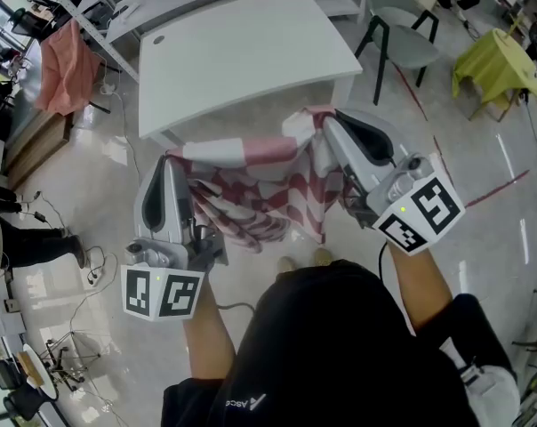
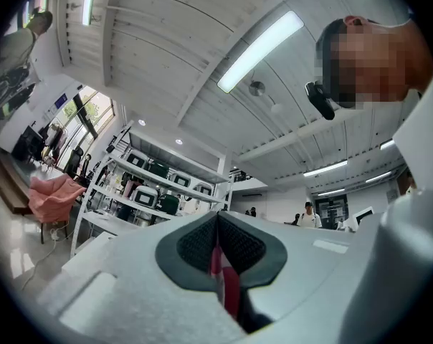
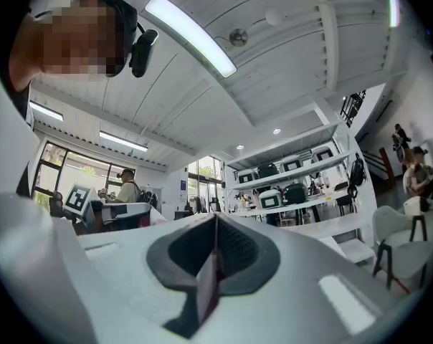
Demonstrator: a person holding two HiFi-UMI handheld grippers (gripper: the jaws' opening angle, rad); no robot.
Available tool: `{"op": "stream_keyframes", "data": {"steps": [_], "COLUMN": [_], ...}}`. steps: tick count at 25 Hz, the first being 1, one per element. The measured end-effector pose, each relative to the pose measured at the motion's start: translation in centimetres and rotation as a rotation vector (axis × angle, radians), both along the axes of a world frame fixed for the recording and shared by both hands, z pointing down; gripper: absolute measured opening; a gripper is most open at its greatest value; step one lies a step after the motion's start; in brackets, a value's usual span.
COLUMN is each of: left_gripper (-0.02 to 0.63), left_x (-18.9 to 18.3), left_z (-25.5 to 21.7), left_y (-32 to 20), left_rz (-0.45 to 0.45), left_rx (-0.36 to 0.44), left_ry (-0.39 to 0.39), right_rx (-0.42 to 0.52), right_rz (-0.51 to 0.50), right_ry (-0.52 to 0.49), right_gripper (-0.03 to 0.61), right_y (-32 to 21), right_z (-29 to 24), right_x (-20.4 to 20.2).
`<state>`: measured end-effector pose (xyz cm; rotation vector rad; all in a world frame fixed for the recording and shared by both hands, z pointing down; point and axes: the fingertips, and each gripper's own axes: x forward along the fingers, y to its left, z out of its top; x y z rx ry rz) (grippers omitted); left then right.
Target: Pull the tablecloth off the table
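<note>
The red-and-white checked tablecloth (image 1: 251, 185) hangs in the air between my two grippers, clear of the white table (image 1: 242, 47), which stands bare behind it. My left gripper (image 1: 168, 160) is shut on the cloth's left corner; a red strip of tablecloth (image 2: 227, 282) shows pinched between its dark pads. My right gripper (image 1: 327, 123) is shut on the right corner, where a thin fold of tablecloth (image 3: 208, 285) sits between the pads. Both gripper views point up at the ceiling. The cloth sags in loose folds in front of me.
A grey chair (image 1: 397, 29) stands right of the table. A yellow-green covered stand (image 1: 500, 60) is at far right. A pink cloth (image 1: 66, 65) drapes over furniture at far left. Cables (image 1: 68, 345) lie on the floor at lower left. Shelving (image 2: 152, 185) holds cases.
</note>
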<state>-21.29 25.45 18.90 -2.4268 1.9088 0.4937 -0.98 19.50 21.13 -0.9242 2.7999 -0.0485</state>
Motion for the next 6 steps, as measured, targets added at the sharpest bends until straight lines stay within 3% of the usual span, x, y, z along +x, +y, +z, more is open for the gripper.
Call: {"op": "stream_keyframes", "data": {"steps": [6], "left_gripper": [0.012], "left_x": [0.22], "left_z": [0.21], "left_y": [0.01], "left_rz": [0.005], "left_rx": [0.004], "left_ry": [-0.002], "right_rx": [-0.001], "right_rz": [-0.003], "right_ry": [0.003], "right_gripper": [0.008], "right_y": [0.09], "right_z": [0.40], "right_x": [0.02]}}
